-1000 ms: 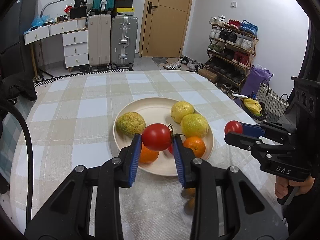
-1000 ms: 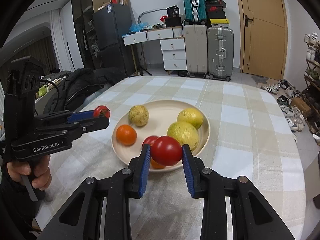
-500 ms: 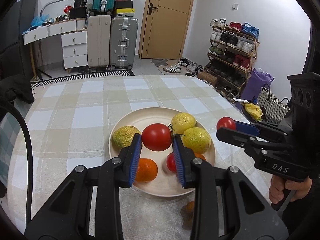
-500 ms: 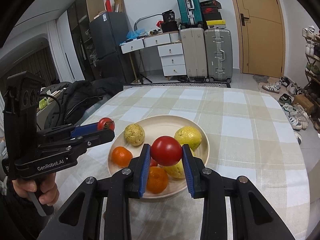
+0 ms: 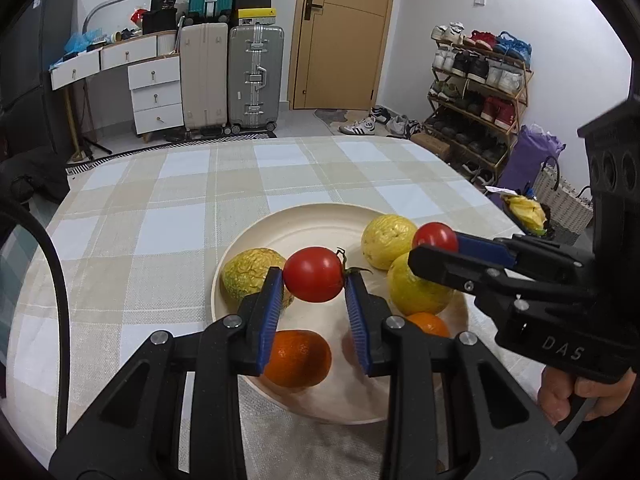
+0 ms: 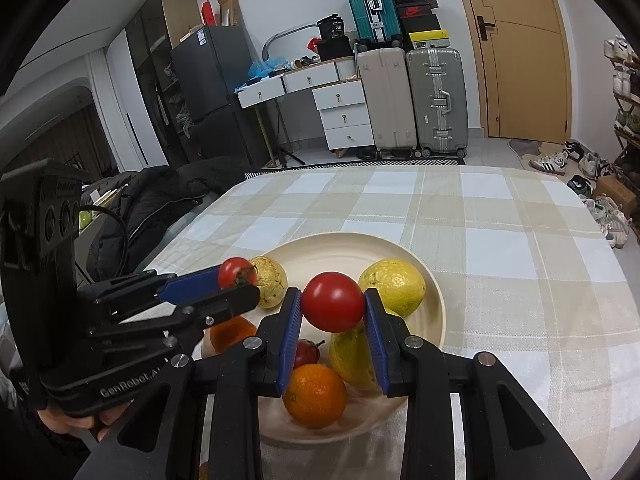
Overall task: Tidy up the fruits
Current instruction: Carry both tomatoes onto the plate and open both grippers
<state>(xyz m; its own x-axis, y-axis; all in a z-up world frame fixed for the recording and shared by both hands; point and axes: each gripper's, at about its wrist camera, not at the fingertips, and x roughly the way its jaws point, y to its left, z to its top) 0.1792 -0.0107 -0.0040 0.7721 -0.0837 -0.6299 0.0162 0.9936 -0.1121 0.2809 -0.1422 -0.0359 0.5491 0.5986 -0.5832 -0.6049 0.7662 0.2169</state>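
Observation:
A cream plate on the checked tablecloth holds yellow citrus fruits, oranges and a small red tomato. My left gripper is shut on a red tomato above the plate's near side; it also shows in the right wrist view. My right gripper is shut on another red tomato above the plate; it shows in the left wrist view.
The round table has bare cloth beyond and left of the plate. Suitcases, drawers and a door stand behind. A shoe rack and baskets stand right of the table. A dark coat lies left.
Both grippers have lifted and drawn back toward the near side of the plate, each still holding its tomato. The plate's fruits now sit lower and closer in both views.

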